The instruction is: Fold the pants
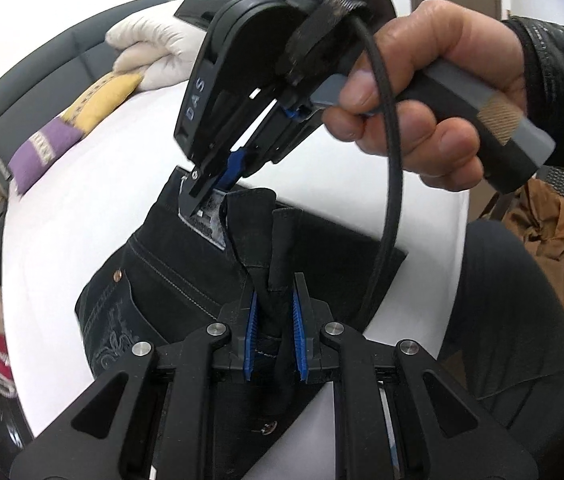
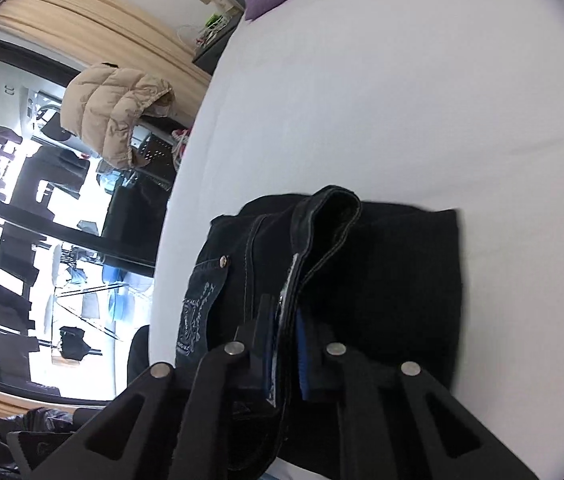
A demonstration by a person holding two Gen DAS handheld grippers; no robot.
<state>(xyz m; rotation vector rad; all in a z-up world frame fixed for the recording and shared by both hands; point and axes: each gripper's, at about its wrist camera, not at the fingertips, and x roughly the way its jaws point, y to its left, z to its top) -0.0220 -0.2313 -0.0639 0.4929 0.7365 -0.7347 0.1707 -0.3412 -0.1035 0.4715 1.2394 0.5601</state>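
Pinching black pants [image 1: 186, 280]: both hand-held grippers, left [image 1: 275, 320], right [image 2: 285, 344]; purple cushion [image 1: 44, 152] well apart.

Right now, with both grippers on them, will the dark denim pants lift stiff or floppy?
Likely floppy: the dark denim pants buckle into a ridge between the left gripper and right gripper. Probably hefty, several thick layers stacked. Slip seems unlikely; both fingers pinch cloth.

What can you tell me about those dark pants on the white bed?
The pants are black denim with pale stitching, a copper rivet and an embroidered back pocket. They lie partly folded on the white bed, waistband bunched and lifted. The left tongs are shut on a fold of the fabric. The right tongs pinch the waistband by its grey label.
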